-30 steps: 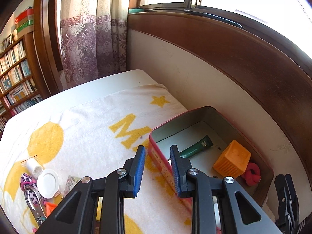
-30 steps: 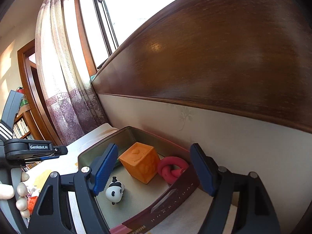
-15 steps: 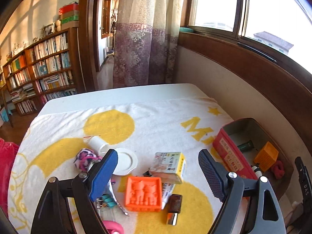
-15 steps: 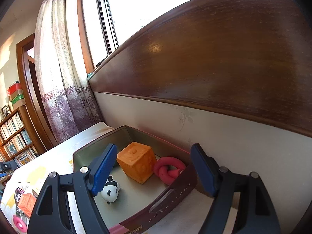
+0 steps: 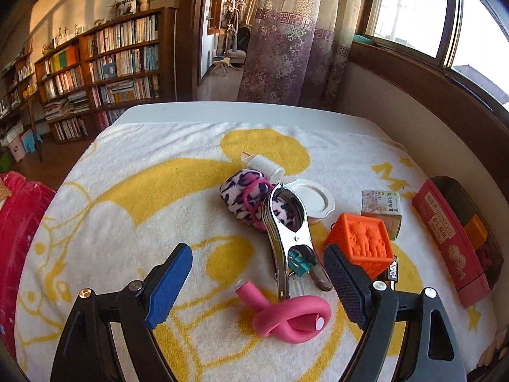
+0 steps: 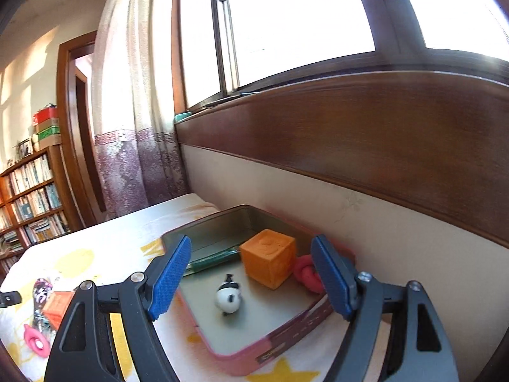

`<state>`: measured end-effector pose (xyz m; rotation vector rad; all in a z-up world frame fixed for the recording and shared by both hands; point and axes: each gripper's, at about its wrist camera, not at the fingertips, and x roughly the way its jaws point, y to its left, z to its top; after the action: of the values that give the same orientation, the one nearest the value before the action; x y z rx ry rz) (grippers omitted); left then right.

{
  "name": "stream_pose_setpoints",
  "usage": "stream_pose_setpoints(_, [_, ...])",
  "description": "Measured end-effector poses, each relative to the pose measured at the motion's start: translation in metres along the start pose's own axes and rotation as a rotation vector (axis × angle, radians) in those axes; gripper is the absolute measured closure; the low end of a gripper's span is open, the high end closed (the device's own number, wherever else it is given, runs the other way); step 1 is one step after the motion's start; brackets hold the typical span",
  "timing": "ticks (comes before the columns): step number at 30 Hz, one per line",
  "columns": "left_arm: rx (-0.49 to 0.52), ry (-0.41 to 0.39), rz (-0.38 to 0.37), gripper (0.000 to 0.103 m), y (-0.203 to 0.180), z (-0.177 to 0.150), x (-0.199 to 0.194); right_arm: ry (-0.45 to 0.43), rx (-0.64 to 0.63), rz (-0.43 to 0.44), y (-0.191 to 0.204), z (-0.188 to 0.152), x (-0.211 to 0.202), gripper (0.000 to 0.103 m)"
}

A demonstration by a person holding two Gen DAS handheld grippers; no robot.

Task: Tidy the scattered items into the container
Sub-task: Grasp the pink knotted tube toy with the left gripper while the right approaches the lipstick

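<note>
The task is partly complete. The container point(image 6: 254, 347), a red-sided tin at the tabletop's window edge, already holds an orange cube point(image 6: 268, 256), a panda figure point(image 6: 228, 297), a pink ring point(image 6: 305, 273) and a green tube point(image 6: 211, 259).

Still scattered on the yellow-patterned towel point(image 5: 127, 191):
- pink loop toy point(image 5: 292, 316)
- metal clip point(image 5: 284, 222)
- orange block point(image 5: 361, 243)
- leopard-print pouch point(image 5: 241, 191)
- white lid point(image 5: 310, 195)
- small carton point(image 5: 381, 205)

The left claw point(image 5: 257, 281) is released, empty, above the loop toy. The right claw point(image 6: 251, 275) is released, empty, over the container.

Red tin point(image 6: 241, 355) by wall; toys scattered on towel point(image 5: 127, 197).
</note>
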<state>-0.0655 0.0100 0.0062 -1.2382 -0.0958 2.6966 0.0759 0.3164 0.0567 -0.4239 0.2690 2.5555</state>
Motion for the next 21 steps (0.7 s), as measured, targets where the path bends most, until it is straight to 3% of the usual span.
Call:
stream_pose_setpoints(7, [0.028, 0.056, -0.039, 0.017, -0.007, -0.025, 0.005, 0.11, -0.128, 0.209, 0.063, -0.022, -0.004, 0.022])
stream_pose_setpoints(21, [0.081, 0.128, -0.037, 0.016, -0.021, -0.037, 0.034, 0.307, -0.192, 0.369, 0.102, -0.056, 0.015, 0.022])
